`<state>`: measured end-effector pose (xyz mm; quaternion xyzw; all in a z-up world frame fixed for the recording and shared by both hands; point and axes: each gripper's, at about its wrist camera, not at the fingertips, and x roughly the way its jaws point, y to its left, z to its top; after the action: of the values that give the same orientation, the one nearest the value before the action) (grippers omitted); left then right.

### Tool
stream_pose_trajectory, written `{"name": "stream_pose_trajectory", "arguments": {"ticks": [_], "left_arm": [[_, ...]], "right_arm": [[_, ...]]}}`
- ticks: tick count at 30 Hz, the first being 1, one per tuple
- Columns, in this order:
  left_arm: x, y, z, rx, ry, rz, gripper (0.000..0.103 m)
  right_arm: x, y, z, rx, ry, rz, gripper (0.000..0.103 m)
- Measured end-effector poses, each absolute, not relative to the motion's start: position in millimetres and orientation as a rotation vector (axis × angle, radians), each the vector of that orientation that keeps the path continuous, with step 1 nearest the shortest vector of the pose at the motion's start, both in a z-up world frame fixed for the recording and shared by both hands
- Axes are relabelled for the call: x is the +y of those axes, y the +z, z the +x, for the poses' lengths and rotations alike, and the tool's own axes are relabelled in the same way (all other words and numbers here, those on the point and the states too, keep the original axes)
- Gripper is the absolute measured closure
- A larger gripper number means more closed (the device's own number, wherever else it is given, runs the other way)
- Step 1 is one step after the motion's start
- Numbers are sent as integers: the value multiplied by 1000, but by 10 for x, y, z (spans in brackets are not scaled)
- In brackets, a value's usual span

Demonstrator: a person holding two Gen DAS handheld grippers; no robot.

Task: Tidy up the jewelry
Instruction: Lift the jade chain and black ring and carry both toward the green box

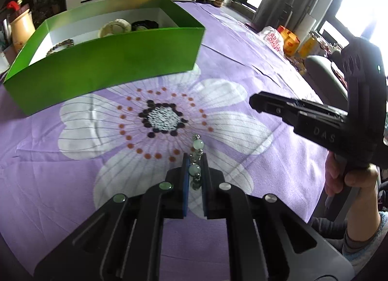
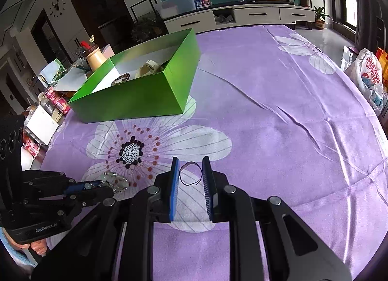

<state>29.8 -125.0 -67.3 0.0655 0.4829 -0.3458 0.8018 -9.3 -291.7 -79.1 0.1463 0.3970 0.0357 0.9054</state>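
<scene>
The left tool [image 1: 196, 159] is closed on a bead bracelet [image 1: 197, 157] of pale green and metallic beads, just above the purple flowered cloth [image 1: 242, 50] on the desk. The right tool [image 2: 190, 171], its jaws apart, holds nothing and brackets a thin dark cord loop [image 2: 190, 174] lying on the cloth. Beyond stands the green box [image 1: 109, 67], already holding a brown bead bracelet [image 1: 60, 45] and a cream bangle [image 1: 115, 27]. The strand looks light, limp and apt to slip; gripping across its beads seems safest. The cord looks flimsy, flat and hard to pinch.
</scene>
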Motion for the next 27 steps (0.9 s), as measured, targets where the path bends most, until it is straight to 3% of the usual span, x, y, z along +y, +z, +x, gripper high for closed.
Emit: {"name": "stream_pose_trajectory", "arguments": {"ticks": [27], "left_arm": [[-558,-331,553,950,-524,77,95]], "right_arm": [[-2402,-541,8,800,168,247,84]]}}
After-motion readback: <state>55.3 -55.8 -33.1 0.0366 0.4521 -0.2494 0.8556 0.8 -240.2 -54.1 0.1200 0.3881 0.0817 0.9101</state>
